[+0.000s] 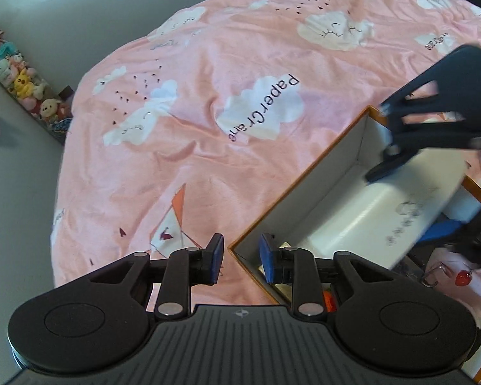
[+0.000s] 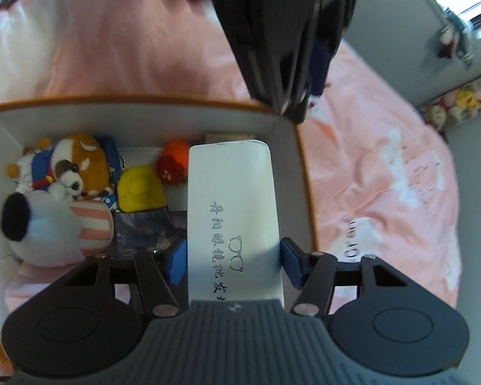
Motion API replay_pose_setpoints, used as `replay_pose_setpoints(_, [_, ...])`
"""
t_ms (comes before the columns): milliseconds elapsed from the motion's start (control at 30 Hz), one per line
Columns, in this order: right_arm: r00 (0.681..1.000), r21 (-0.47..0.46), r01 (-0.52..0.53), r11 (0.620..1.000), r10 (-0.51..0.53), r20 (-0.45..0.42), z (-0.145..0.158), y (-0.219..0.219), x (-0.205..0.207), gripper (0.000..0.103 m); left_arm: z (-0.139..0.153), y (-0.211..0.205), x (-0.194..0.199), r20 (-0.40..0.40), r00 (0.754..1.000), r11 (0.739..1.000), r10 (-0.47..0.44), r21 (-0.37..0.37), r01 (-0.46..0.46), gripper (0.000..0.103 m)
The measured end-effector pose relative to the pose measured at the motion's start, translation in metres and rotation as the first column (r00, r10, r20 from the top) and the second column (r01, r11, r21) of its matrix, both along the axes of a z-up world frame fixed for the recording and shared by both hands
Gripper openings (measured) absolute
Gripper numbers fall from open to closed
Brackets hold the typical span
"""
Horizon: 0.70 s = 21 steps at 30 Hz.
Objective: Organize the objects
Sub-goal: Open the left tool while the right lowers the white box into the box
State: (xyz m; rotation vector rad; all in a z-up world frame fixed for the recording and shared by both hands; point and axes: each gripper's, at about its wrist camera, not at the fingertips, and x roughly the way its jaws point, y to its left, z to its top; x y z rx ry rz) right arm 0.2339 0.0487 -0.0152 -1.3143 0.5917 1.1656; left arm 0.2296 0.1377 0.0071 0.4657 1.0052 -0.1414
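My right gripper [image 2: 234, 263] is shut on a white glasses case [image 2: 234, 192] with black characters and a drawing of spectacles. It holds the case over an open white box with an orange rim [image 2: 144, 99]. In the box lie a brown-and-white plush dog [image 2: 77, 166], a white plush with pink stripes [image 2: 54, 231], a yellow piece [image 2: 139, 192], an orange-red piece [image 2: 173, 163] and a dark packet [image 2: 144, 227]. My left gripper [image 1: 242, 256] stands open and empty above the box's near corner [image 1: 299, 178]. From there the right gripper [image 1: 413, 199] and the case [image 1: 384, 211] show blurred.
The box lies on a bed with a pink cloud-print duvet [image 1: 208, 128]. A row of small plush toys [image 1: 19, 77] lines a ledge by the grey wall on the left. A red charm on a hook [image 1: 463, 277] lies beside the box. The left gripper's dark body [image 2: 282, 48] looms blurred beyond the box's far wall.
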Motion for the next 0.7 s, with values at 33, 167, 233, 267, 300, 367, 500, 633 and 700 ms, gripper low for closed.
replay_pose_setpoints(33, [1.0,-0.014,0.005,1.0,-0.005,-0.01,-0.007,0.003,0.005,0.062,-0.003,0.0,0.0,-0.003,1.0,1.0,-0.01,-0.004,0.01,0.032])
replay_pose_setpoints(167, [1.0,-0.058,0.001,0.998,-0.002,-0.014,-0.032,0.013,0.022,0.062,-0.017,-0.004,0.0,-0.025,0.998,0.998,-0.064,0.003,0.064,0.032])
replay_pose_setpoints(233, [1.0,-0.089,-0.005,0.996,0.004,-0.011,-0.042,0.017,0.028,0.062,-0.023,-0.005,0.001,-0.036,0.996,0.997,-0.079,0.002,0.079,0.032])
replay_pose_setpoints(267, [1.0,-0.099,-0.011,0.995,0.01,-0.013,-0.047,0.019,0.031,0.062,-0.026,-0.005,0.001,-0.039,0.995,0.996,-0.088,0.002,0.088,0.032])
replay_pose_setpoints(300, [1.0,-0.105,-0.018,0.994,0.016,-0.016,-0.05,0.02,0.033,0.062,-0.029,-0.005,0.0,-0.041,0.995,0.996,-0.093,0.002,0.093,0.032])
replay_pose_setpoints(367, [1.0,-0.106,-0.021,0.994,0.019,-0.024,-0.056,0.024,0.037,0.062,-0.033,-0.004,0.001,-0.045,0.994,0.995,-0.095,0.004,0.095,0.032])
replay_pose_setpoints(500, [0.999,-0.118,-0.036,0.992,0.035,-0.014,-0.067,0.028,0.039,0.062,-0.037,-0.002,0.001,-0.051,0.994,0.996,-0.092,-0.003,0.092,0.032])
replay_pose_setpoints(633, [0.999,-0.115,-0.033,0.993,0.032,-0.007,-0.069,0.03,0.037,0.062,-0.037,-0.002,0.001,-0.05,0.995,0.996,-0.089,-0.007,0.089,0.032])
replay_pose_setpoints(700, [1.0,-0.113,-0.031,0.993,0.031,-0.002,-0.068,0.03,0.035,0.062,-0.036,-0.003,0.001,-0.054,0.995,0.996,-0.087,-0.006,0.086,0.032])
